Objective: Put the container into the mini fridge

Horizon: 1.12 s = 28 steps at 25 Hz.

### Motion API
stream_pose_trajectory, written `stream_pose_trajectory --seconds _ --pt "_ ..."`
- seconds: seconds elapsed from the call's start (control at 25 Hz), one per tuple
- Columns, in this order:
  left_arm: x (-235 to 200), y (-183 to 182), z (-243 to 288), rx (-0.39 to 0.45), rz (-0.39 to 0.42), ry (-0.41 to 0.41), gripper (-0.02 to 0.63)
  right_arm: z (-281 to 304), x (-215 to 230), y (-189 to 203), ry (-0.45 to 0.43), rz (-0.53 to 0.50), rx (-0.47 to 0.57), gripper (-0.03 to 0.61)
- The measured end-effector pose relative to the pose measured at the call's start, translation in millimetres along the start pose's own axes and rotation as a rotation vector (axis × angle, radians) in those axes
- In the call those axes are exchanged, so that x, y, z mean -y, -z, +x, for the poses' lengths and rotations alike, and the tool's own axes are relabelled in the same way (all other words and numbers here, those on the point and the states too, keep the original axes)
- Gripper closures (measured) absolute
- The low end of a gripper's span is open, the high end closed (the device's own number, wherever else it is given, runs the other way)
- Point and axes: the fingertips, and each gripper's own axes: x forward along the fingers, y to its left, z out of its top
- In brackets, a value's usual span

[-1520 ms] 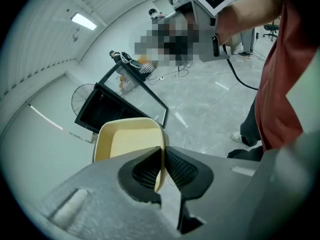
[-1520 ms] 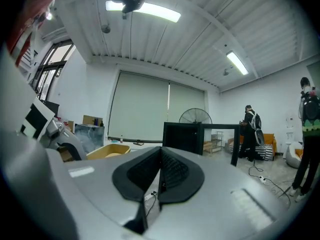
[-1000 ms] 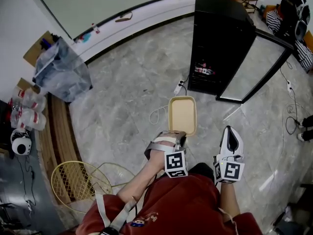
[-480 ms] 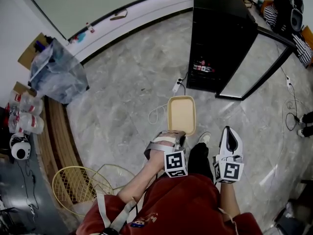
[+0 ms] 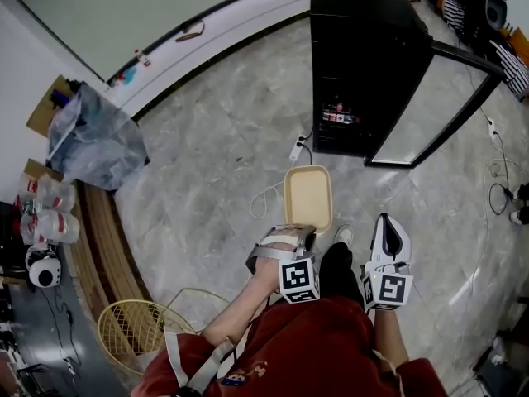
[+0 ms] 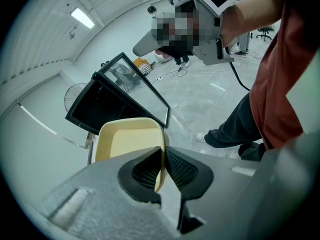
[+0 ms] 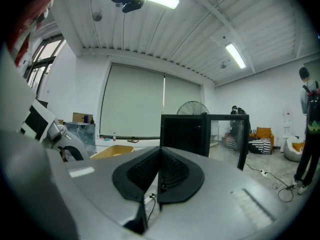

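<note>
Container gripped at its rim, outside the open fridge

The left gripper (image 5: pixel 302 230) is clamped on the near rim of the beige container (image 5: pixel 308 195), its pads pressing the thin edge from both sides; the container is held roughly level above the marble floor (image 5: pixel 207 164), open side up, projecting away from the person; it is not in the mini fridge (image 5: pixel 364 56), which stands farther off and slightly to the right, well apart from it; the fridge's glass door (image 5: pixel 442 106) stands swung open on the right; the right gripper (image 5: pixel 390 222) hangs just right of the left one, jaws closed together with nothing between them; a white power strip (image 5: pixel 299 149) lies on the floor between container and fridge; a clear plastic bag (image 5: pixel 95 139) sits at the far left; a wire basket (image 5: pixel 136 325) lies at the near left
</note>
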Motion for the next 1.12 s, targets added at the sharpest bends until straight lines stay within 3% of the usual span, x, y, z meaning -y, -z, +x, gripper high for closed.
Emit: stream_pose_trajectory --seconds 0.76,1.12 --pt "-164 -99 115 -0.034 0.049 0.012 0.578 158 154 -19 0.016 0.056 0.005 0.577" --pt "-219 -144 167 -0.034 0.065 0.006 0.578 216 221 -22 0.02 0.056 0.017 0.577"
